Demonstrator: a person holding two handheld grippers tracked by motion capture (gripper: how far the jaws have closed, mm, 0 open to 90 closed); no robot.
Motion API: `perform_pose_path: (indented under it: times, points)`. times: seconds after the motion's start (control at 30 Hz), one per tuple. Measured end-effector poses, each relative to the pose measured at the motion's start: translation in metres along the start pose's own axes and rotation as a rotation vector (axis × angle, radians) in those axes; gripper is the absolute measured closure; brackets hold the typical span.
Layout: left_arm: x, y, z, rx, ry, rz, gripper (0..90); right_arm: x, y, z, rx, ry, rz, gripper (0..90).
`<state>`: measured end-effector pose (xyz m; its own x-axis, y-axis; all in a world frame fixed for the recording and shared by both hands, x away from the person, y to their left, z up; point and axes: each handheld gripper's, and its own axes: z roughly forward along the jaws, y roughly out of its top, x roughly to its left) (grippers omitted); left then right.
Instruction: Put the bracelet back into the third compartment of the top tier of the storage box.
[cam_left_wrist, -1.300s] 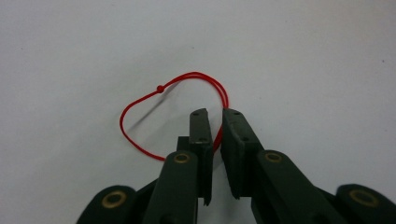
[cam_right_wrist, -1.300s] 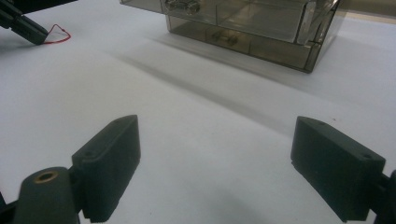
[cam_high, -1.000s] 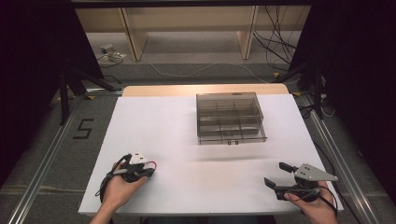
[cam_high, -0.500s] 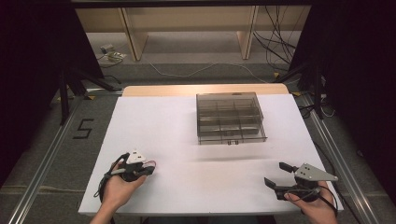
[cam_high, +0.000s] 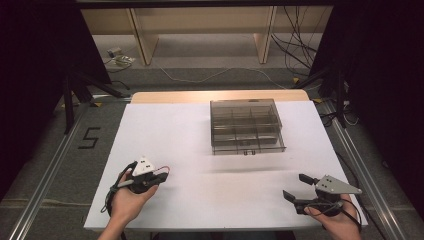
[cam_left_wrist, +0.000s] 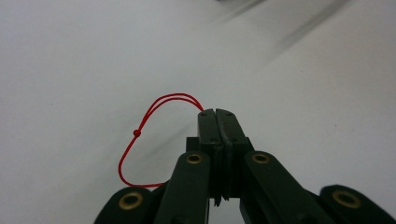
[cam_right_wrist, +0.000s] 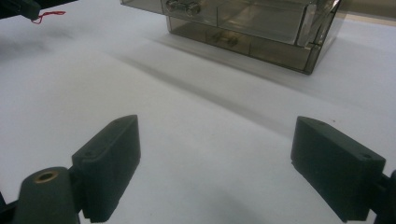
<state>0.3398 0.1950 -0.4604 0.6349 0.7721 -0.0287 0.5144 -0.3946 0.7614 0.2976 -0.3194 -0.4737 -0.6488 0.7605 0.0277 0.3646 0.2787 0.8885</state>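
Observation:
My left gripper (cam_high: 161, 176) rests low over the white table near its front left corner, shut on a thin red string (cam_high: 165, 170). In the left gripper view the jaws (cam_left_wrist: 217, 113) are pressed together, and the red string (cam_left_wrist: 138, 133), with a small knot, loops out to their left. My right gripper (cam_high: 295, 186) sits near the front right corner, open with nothing between its pads (cam_right_wrist: 110, 156). A smoky transparent drawer box (cam_high: 246, 126) stands at the back centre of the table. The drawer box (cam_right_wrist: 243, 25) lies ahead of the right gripper, small metal parts inside it.
The white table top (cam_high: 210, 150) has a wooden strip along its far edge. Metal rails run along both sides of the table. Cables and shelf legs lie on the floor behind it. My left gripper (cam_right_wrist: 18, 7) and the red string (cam_right_wrist: 49, 15) appear at the top left of the right gripper view.

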Motion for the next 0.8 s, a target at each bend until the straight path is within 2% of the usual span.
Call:
perform_pose_path:
  times: [0.37,0.8]
  points:
    - [-0.006,0.008,-0.001,-0.049,-0.012,0.005,89.9,0.0,0.0,0.0,0.001,0.0,-0.001,16.1]
    - [-0.011,0.017,0.001,-0.083,-0.018,0.008,89.9,0.0,0.0,0.0,0.001,0.001,0.0,16.1]
